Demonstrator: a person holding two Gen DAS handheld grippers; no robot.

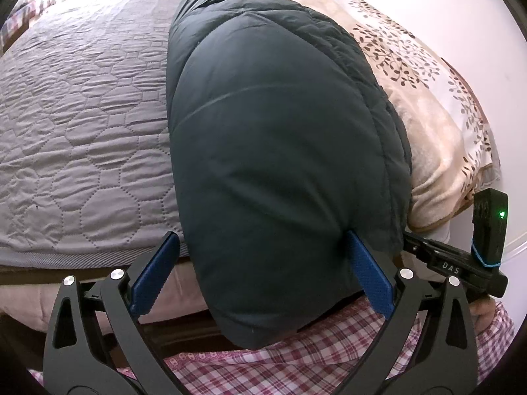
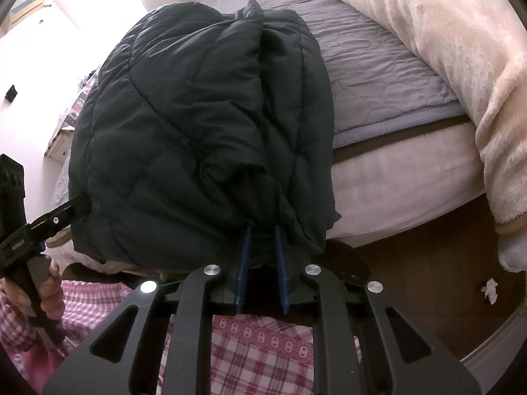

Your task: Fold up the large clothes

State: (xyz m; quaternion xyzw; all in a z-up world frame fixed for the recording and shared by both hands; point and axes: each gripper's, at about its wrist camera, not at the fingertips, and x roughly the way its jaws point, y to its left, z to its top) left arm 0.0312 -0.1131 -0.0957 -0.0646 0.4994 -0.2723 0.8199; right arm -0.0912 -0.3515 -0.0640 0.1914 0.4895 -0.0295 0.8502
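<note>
A dark puffy jacket [image 1: 280, 151], folded into a thick bundle, is lying along the near edge of a bed [image 1: 82, 115], its long axis running away from the person toward the bed's far side and its near end hanging just over the edge. On the left, the left claw [image 1: 263, 273] is standing spread wide around that near end, one finger sinking into the fabric and the other apart from it. To the right, the right claw [image 2: 262, 256] is pinching the bundle's near right corner between nearly pressed-together fingers. Both claws are reaching the same end, side by side.
</note>
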